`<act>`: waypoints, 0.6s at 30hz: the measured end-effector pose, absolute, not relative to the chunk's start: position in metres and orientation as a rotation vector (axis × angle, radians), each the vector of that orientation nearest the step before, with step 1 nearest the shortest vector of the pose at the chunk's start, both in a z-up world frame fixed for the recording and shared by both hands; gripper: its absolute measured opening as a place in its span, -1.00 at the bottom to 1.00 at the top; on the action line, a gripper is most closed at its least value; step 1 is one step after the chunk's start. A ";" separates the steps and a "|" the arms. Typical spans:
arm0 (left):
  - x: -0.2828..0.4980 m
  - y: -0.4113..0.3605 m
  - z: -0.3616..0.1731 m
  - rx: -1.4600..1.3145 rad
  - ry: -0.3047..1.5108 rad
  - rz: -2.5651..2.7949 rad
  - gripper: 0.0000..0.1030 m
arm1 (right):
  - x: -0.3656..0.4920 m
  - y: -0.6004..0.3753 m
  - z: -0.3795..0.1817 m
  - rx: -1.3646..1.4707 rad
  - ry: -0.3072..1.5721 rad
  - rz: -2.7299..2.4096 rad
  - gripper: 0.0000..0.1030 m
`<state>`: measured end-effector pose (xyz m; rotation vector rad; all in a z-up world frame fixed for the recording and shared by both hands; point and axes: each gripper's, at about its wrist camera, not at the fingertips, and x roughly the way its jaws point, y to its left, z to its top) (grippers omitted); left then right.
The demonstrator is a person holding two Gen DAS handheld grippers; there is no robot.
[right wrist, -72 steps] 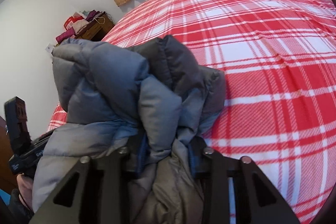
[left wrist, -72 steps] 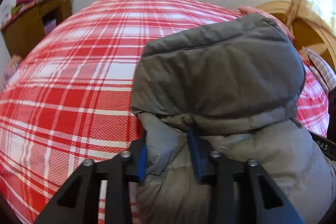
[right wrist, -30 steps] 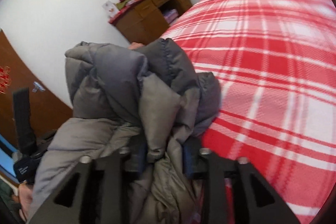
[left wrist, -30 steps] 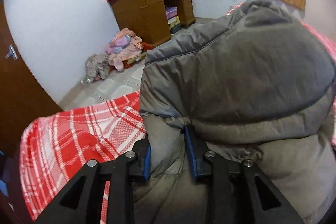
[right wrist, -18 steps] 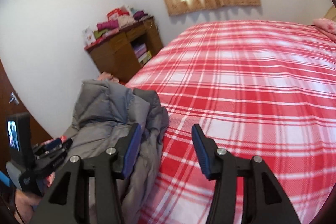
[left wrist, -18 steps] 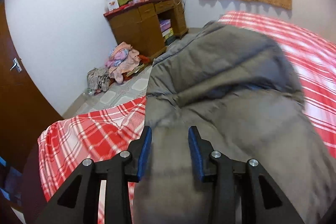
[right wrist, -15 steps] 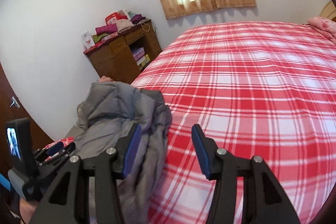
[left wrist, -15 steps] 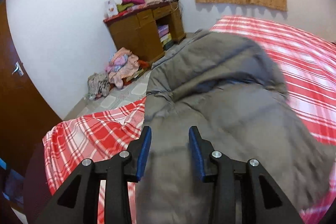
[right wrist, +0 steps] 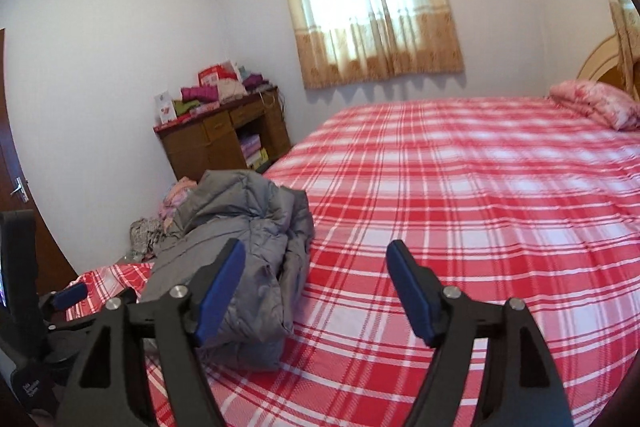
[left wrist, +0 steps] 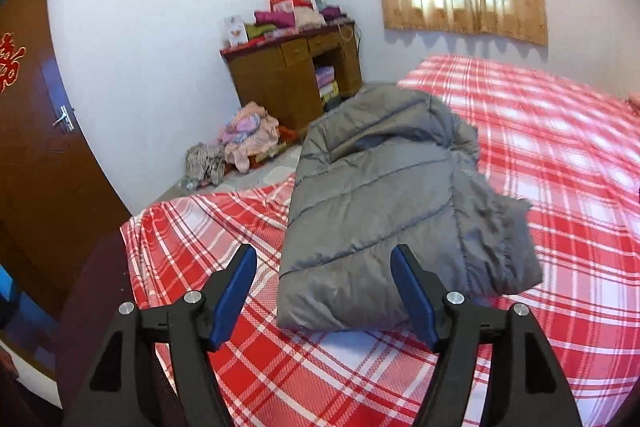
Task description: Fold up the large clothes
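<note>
A folded grey quilted jacket (left wrist: 384, 211) lies on the red plaid bed (left wrist: 560, 155) near its corner. My left gripper (left wrist: 324, 263) hangs just short of the jacket's near edge, its jaws opening, nothing pressed between the blue pads. In the right wrist view the same jacket (right wrist: 244, 251) sits to the left. My right gripper (right wrist: 316, 259) is over the bedspread (right wrist: 460, 187) beside it, jaws opening and empty. The left gripper's tip (right wrist: 72, 293) shows at the far left of that view.
A wooden desk (left wrist: 292, 75) piled with clothes stands against the wall past the bed's corner. A heap of clothes (left wrist: 240, 143) lies on the floor. A brown door (left wrist: 36, 131) is at the left. A pink pillow (right wrist: 596, 103) and headboard are at the far right.
Both grippers let go of the jacket, opened wide and drew back and up. The jacket dropped onto the bed near its corner and lies folded.
</note>
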<state>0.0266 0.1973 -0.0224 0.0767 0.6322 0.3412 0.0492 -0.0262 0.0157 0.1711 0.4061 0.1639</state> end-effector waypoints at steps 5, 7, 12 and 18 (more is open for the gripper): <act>0.001 0.187 -0.009 0.089 0.580 0.329 0.37 | 0.027 -0.025 0.029 0.142 0.346 0.152 0.49; -0.005 0.184 -0.002 0.101 0.566 0.332 0.38 | 0.020 -0.026 0.036 0.149 0.321 0.153 0.52; -0.019 0.183 0.014 0.052 0.535 0.284 0.37 | 0.015 -0.024 0.049 0.148 0.292 0.164 0.53; -0.031 0.178 0.032 0.076 0.476 0.283 0.38 | 0.007 -0.023 0.059 0.158 0.248 0.164 0.53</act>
